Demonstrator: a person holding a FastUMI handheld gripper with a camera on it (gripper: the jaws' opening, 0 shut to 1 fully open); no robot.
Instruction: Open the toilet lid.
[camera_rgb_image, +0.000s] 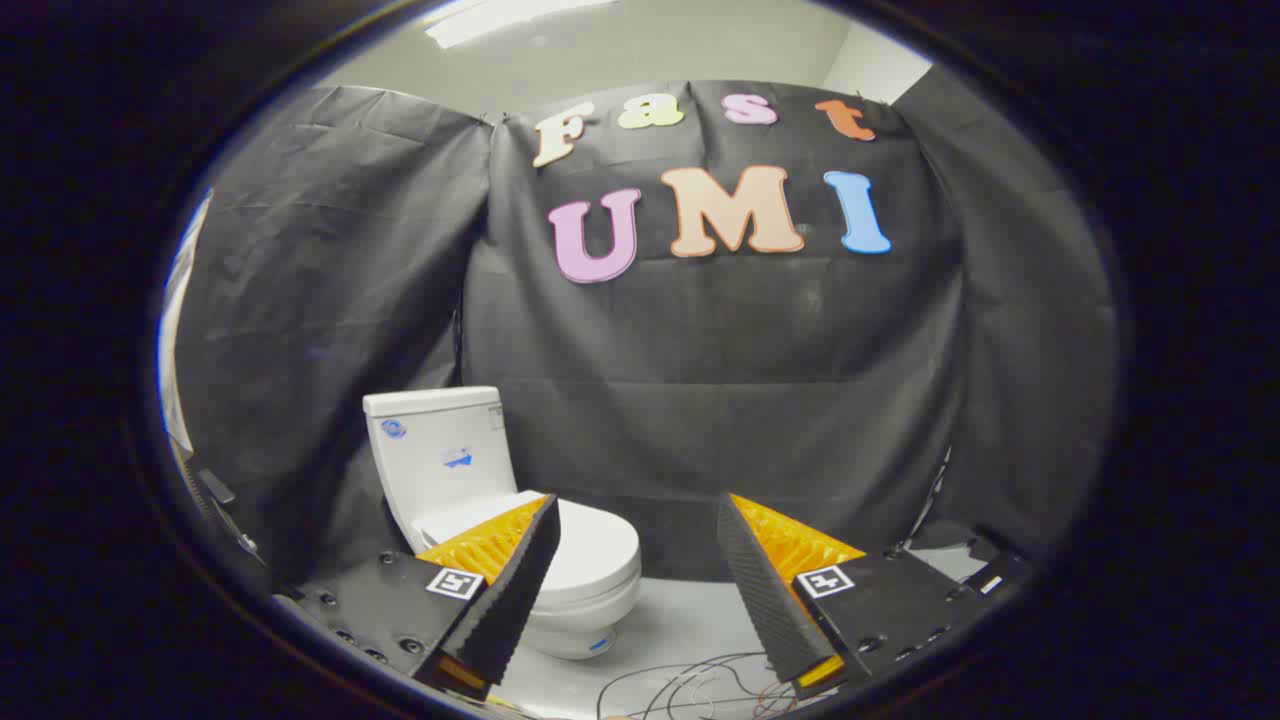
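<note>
Hovering claw (637, 515) open, empty | one toilet (500, 520) | lid (590, 545) closed

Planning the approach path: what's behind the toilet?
Behind the toilet rises its tank, then black cloth wall. The bowl's inside is covered by the shut lid. Tongs are open.

A white toilet (560, 560) stands on the pale floor (680, 620) against the black cloth wall (700, 400), its tank (440, 455) upright behind the bowl. The toilet lid (590, 545) is down, lying flat and closed over the seat. The toilet sits beyond the left finger of the hand-held gripper (635, 510), which partly covers it; the fingers are spread apart, touching nothing.
</note>
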